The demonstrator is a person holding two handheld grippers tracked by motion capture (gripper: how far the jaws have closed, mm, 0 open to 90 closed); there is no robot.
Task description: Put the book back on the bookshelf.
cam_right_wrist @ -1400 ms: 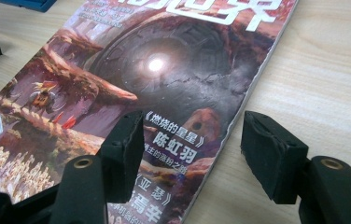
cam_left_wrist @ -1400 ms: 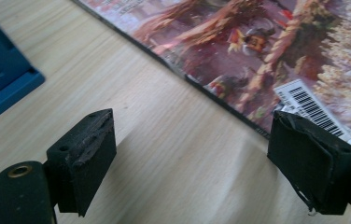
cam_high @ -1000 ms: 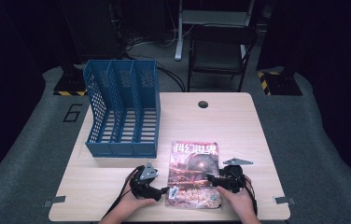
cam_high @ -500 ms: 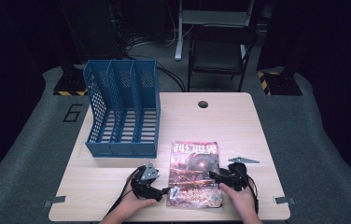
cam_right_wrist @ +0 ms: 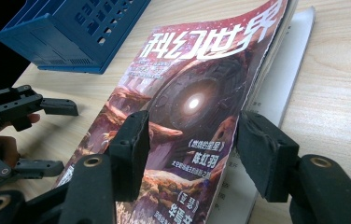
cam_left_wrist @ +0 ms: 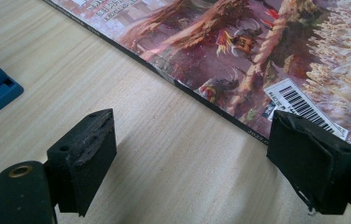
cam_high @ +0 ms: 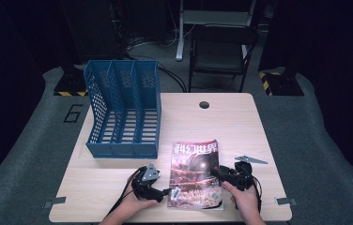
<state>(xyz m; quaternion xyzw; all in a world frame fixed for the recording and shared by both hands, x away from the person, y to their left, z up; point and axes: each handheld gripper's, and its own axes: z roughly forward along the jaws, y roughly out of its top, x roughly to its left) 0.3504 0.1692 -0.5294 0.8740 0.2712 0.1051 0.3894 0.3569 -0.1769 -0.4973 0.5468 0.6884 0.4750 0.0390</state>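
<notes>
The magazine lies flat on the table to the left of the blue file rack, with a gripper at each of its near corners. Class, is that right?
Not quite: the magazine lies to the right of the blue file rack and nearer the person, as the high view shows. The rest holds: it is on the table, with the left gripper and right gripper at its near corners.

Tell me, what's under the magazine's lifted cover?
Under the raised cover of the magazine a white inside page peeks out along its open edge. The rest of that page is covered, so its print cannot be read.
</notes>
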